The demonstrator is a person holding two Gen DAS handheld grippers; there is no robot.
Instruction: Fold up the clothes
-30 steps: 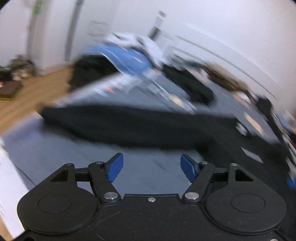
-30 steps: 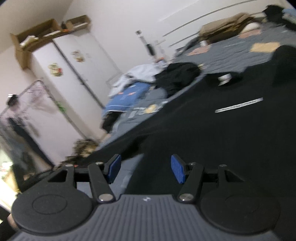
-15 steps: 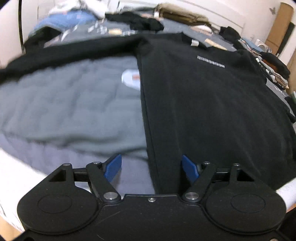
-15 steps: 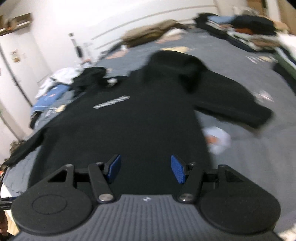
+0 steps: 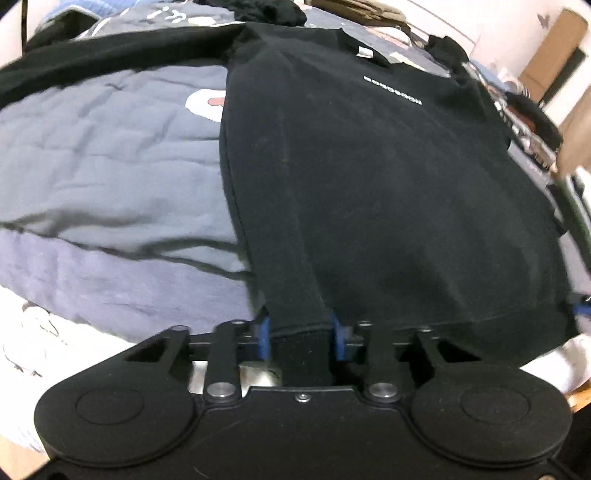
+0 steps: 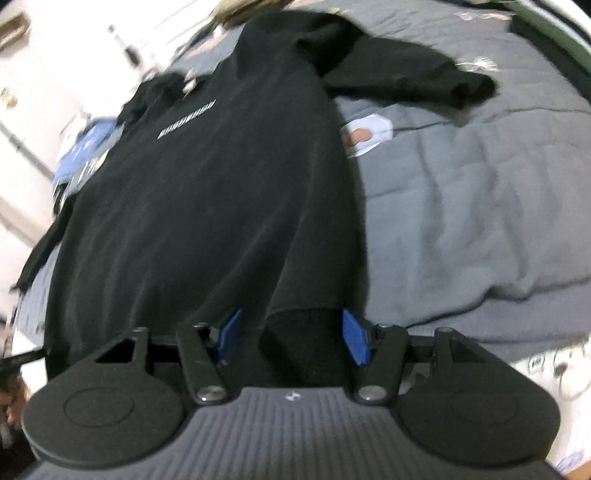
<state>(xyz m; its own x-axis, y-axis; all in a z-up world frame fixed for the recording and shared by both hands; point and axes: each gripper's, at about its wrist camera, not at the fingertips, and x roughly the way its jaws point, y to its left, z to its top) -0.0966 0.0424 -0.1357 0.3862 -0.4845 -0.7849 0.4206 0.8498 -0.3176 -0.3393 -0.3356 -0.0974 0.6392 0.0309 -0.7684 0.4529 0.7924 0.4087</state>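
Black sweatshirt (image 5: 369, 177) lay flat, front up, on a grey quilted duvet (image 5: 110, 166). Knit looked matte and soft. A white strip of lettering (image 5: 392, 90) ran across the chest; ribbed hem at the near edge of the bed.

Left gripper (image 5: 300, 338): jaws were closing, blue pads (image 5: 263, 338) set narrow either side of a bunched fold at the hem's left corner. Cloth filled the gap and both pads touched it, so it had hold of the hem.

Right gripper (image 6: 291, 341): jaws also closing but wider. Ribbed hem corner sat between the blue fingers (image 6: 355, 341). Right pad sat at the cloth edge; left pad still showed a gap. No grip yet.

One sleeve (image 6: 406, 83) lay spread out sideways on the duvet, cuff crumpled. The other sleeve (image 5: 110, 55) stretched straight out the opposite way.

Duvet was rumpled, with stitched quilting and a small white printed patch (image 6: 365, 134) just beside the sweatshirt's side seam. Below it at the bed edge, a white sheet (image 5: 55, 332) with a faint print.

Other clothes (image 5: 266, 9) were piled at the far end, blurred. Cardboard box (image 5: 554, 48) against the far wall.
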